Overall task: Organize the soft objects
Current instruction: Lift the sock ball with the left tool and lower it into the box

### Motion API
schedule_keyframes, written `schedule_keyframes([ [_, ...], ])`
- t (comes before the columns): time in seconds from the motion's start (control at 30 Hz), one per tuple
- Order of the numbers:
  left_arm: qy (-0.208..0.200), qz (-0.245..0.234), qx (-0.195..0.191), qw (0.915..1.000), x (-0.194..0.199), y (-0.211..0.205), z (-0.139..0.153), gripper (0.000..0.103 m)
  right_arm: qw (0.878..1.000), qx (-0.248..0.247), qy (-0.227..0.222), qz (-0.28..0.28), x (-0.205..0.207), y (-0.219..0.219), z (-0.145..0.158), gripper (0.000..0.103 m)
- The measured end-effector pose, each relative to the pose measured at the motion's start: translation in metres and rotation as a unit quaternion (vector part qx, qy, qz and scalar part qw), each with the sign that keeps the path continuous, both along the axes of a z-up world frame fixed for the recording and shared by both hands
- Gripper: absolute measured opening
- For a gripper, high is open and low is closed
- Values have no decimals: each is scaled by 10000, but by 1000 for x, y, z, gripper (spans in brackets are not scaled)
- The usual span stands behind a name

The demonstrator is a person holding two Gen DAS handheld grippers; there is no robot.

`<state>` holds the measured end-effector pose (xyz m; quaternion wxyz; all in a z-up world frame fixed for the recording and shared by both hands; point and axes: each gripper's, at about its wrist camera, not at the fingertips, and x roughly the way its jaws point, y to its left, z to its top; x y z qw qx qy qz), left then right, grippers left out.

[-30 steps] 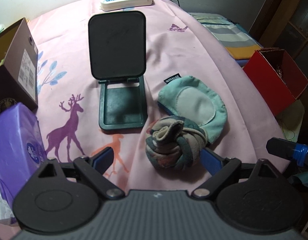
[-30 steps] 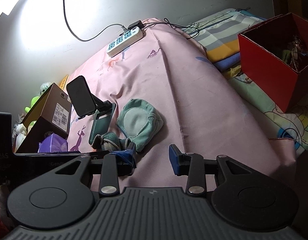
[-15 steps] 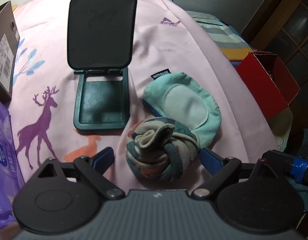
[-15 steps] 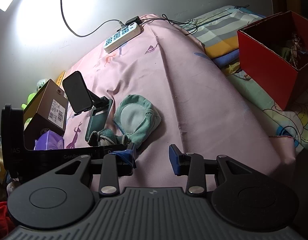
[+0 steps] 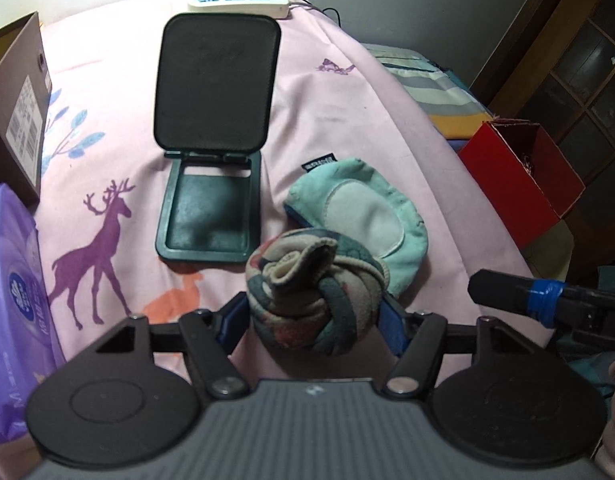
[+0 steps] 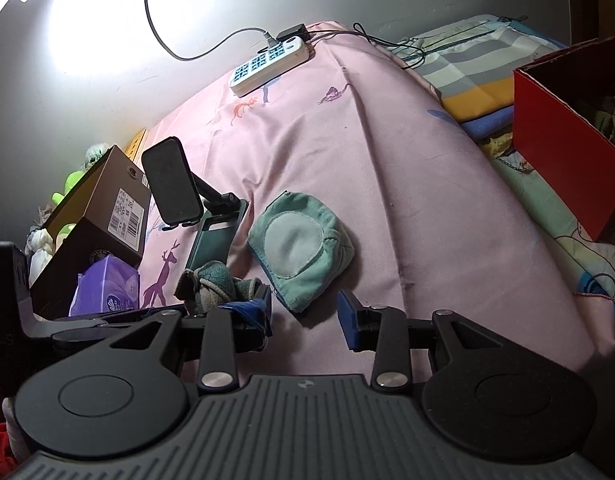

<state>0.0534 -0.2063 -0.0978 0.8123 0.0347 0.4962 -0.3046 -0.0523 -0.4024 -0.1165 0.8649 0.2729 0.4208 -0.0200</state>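
Note:
A rolled multicoloured sock ball (image 5: 317, 290) sits between the blue pads of my left gripper (image 5: 312, 318), which is shut on it just above the pink sheet. It also shows in the right wrist view (image 6: 213, 284). A teal knee pad (image 5: 359, 220) lies on the sheet just behind the ball; it also shows in the right wrist view (image 6: 301, 246). My right gripper (image 6: 305, 316) is open and empty, low over the sheet, just right of the left gripper and in front of the knee pad.
A dark green phone stand (image 5: 213, 136) stands open left of the knee pad. A brown cardboard box (image 5: 17, 108) and a purple tissue pack (image 5: 11, 296) are at the left. A white power strip (image 5: 239, 0) lies at the far end. A red box (image 6: 567, 132) stands at the right.
My left gripper has moved forward around the sock ball and closed on it. The right gripper has stayed open and has barely moved.

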Motion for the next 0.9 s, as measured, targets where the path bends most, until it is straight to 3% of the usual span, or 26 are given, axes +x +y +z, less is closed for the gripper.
schedule_keyframes([
  [0.63, -256, -188, -417, 9986, -10, 49, 23, 60, 9995, 212, 137, 199, 38, 26, -3, 19],
  [0.9, -561, 100, -633, 9964, -10, 82, 56, 60, 9987, 300, 105, 387, 53, 44, -3, 19],
])
